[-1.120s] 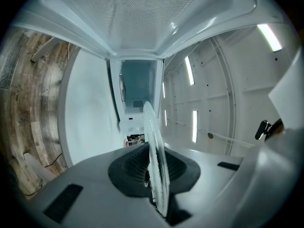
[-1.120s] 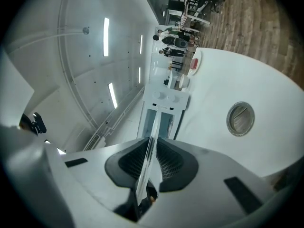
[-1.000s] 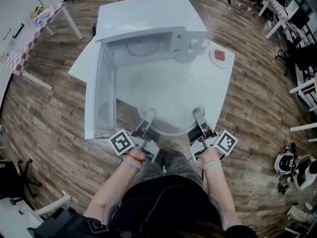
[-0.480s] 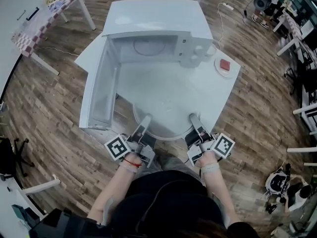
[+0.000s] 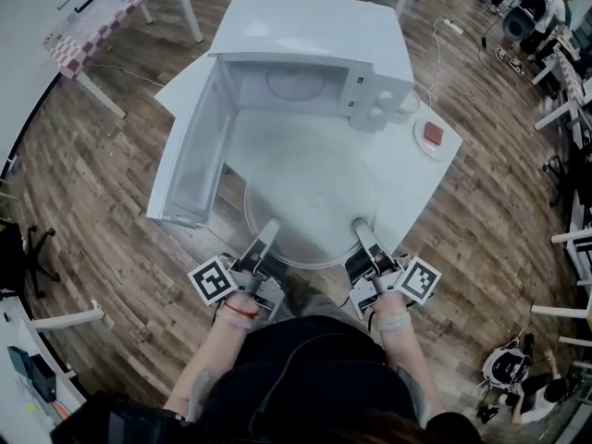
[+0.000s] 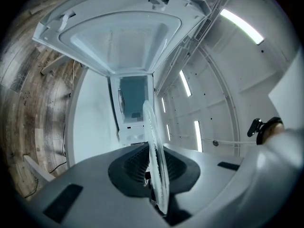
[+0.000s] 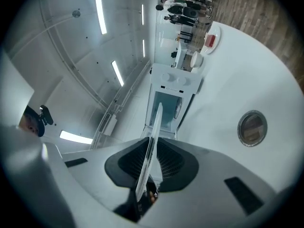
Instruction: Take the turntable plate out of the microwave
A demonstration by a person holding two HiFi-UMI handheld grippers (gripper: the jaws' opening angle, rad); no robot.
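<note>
The clear glass turntable plate [image 5: 310, 202] is out of the microwave [image 5: 314, 35] and held flat over the white table [image 5: 407, 178] in front of the open cavity. My left gripper [image 5: 267, 231] is shut on its near left rim and my right gripper [image 5: 362, 229] on its near right rim. In the left gripper view the plate [image 6: 153, 137] shows edge-on, clamped between the pads of the left gripper [image 6: 156, 179]. The right gripper view also shows the plate [image 7: 153, 132] edge-on, pinched in the right gripper [image 7: 146, 172]. The microwave [image 7: 168, 96] stands beyond with its cavity open.
The microwave door [image 5: 190, 155] hangs open to the left, close by the plate's left side. A small white dish with something red on it [image 5: 432, 137] sits at the table's right corner. Wooden floor surrounds the table, with other tables and people far off.
Both grippers and the plate have come slightly back from the microwave towards the person, and the plate's near edge now overhangs the table's front. The grips are unchanged.
</note>
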